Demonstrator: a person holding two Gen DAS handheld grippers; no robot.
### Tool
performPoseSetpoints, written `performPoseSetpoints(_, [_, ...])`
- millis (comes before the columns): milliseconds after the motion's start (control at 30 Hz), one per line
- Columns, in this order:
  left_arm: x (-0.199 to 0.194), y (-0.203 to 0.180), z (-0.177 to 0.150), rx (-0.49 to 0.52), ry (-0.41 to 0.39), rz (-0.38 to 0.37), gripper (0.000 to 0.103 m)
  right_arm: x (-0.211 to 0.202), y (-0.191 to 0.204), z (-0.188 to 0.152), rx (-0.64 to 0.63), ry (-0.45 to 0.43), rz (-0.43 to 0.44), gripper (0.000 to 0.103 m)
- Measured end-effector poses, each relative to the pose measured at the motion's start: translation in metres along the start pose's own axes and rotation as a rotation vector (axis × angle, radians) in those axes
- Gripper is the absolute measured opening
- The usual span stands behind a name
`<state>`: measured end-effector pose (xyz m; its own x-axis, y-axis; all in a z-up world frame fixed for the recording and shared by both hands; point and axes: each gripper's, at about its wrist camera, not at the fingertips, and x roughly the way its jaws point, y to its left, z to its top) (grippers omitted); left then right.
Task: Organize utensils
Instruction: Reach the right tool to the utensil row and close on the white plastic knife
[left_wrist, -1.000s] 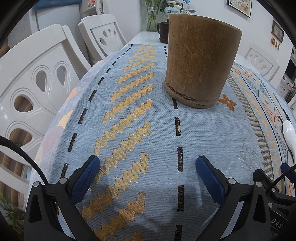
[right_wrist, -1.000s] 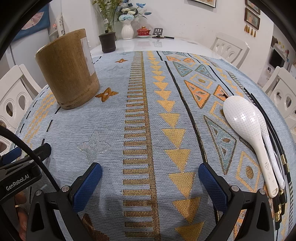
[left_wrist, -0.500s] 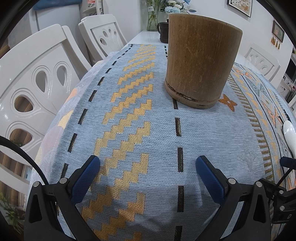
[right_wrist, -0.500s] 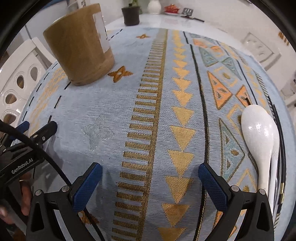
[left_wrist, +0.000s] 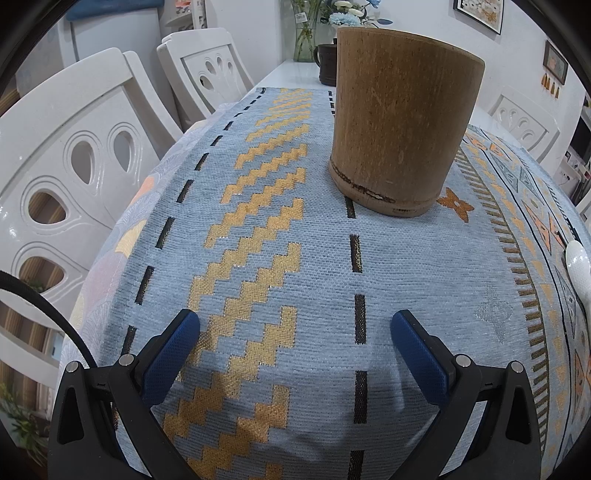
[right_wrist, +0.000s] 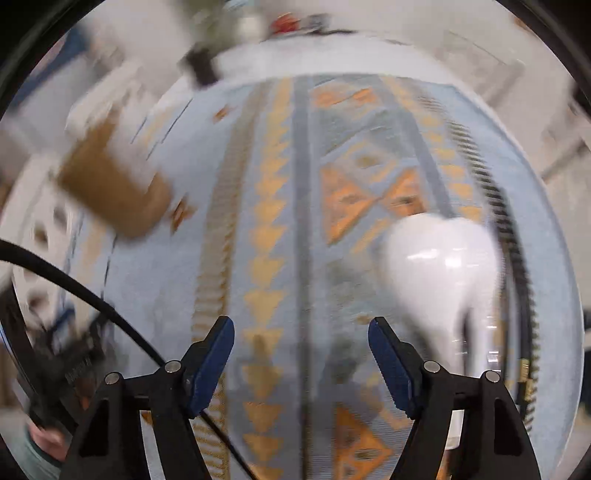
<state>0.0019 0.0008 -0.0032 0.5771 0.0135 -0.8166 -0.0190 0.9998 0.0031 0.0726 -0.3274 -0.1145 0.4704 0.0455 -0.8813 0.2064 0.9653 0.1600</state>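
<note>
A brown bamboo utensil cup stands upright on the patterned blue cloth, ahead of my left gripper, which is open and empty low over the cloth. In the blurred right wrist view the cup is at the left. A white rice spoon lies on the cloth just right of my right gripper, which is open and empty. A second white utensil and black chopsticks lie beside the spoon at the right. The spoon's bowl shows at the right edge of the left wrist view.
White chairs line the left side of the table. A dark pot and a flower vase stand at the far end. The cloth drops off at the table's left edge.
My right gripper has swung fast toward the white spoon, which is now larger and closer, and its fingers have narrowed a little. The left gripper has not moved.
</note>
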Motion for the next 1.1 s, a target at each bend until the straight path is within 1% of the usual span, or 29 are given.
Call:
performPoseSetpoints(33, [0.0, 0.0, 0.0, 0.0, 0.0, 0.0, 0.103, -0.003, -0.012, 0.003, 0.03, -0.006, 0.009, 0.064])
performPoseSetpoints(100, [0.0, 0.0, 0.0, 0.0, 0.0, 0.0, 0.103, -0.009, -0.031, 0.007, 0.083, -0.01, 0.046, 0.062])
performPoseSetpoints(167, [0.0, 0.0, 0.0, 0.0, 0.0, 0.0, 0.103, -0.015, -0.052, 0.008, 0.135, -0.009, 0.069, 0.056])
performPoseSetpoints(233, [0.0, 0.0, 0.0, 0.0, 0.0, 0.0, 0.103, -0.019, -0.058, 0.009, 0.168, 0.008, 0.1, 0.051])
performPoseSetpoints(267, [0.0, 0.0, 0.0, 0.0, 0.0, 0.0, 0.103, -0.018, -0.062, 0.01, 0.179, 0.02, 0.129, 0.049])
performPoseSetpoints(300, [0.0, 0.0, 0.0, 0.0, 0.0, 0.0, 0.103, -0.014, -0.065, 0.01, 0.184, 0.029, 0.149, 0.043])
performPoseSetpoints(333, [0.0, 0.0, 0.0, 0.0, 0.0, 0.0, 0.103, -0.011, -0.066, 0.009, 0.182, 0.038, 0.164, 0.042])
performPoseSetpoints(400, [0.0, 0.0, 0.0, 0.0, 0.0, 0.0, 0.103, -0.006, -0.064, 0.013, 0.163, 0.047, 0.152, 0.041])
performPoseSetpoints(500, [0.0, 0.0, 0.0, 0.0, 0.0, 0.0, 0.103, -0.001, -0.063, 0.02, 0.144, 0.052, 0.08, 0.033])
performPoseSetpoints(567, [0.0, 0.0, 0.0, 0.0, 0.0, 0.0, 0.103, -0.003, -0.062, 0.023, 0.14, 0.063, 0.054, 0.033])
performPoseSetpoints(700, [0.0, 0.0, 0.0, 0.0, 0.001, 0.001, 0.103, -0.001, -0.071, 0.018, 0.153, 0.101, 0.06, 0.033])
performPoseSetpoints(767, [0.0, 0.0, 0.0, 0.001, 0.001, 0.001, 0.103, 0.009, -0.077, 0.016, 0.184, 0.139, 0.086, 0.033])
performPoseSetpoints(833, [0.0, 0.0, 0.0, 0.001, 0.001, 0.001, 0.103, 0.012, -0.084, 0.013, 0.209, 0.134, 0.089, 0.033])
performPoseSetpoints(933, [0.0, 0.0, 0.0, 0.001, 0.001, 0.001, 0.103, 0.016, -0.088, 0.018, 0.243, 0.134, 0.128, 0.033])
performPoseSetpoints(967, [0.0, 0.0, 0.0, 0.0, 0.001, 0.001, 0.103, 0.014, -0.088, 0.019, 0.249, 0.133, 0.125, 0.033])
performPoseSetpoints(1033, [0.0, 0.0, 0.0, 0.0, 0.001, 0.001, 0.103, 0.005, -0.077, 0.021, 0.206, 0.107, 0.098, 0.024])
performPoseSetpoints(1100, [0.0, 0.0, 0.0, 0.0, 0.001, 0.001, 0.103, -0.005, -0.064, 0.021, 0.149, 0.082, 0.084, 0.02])
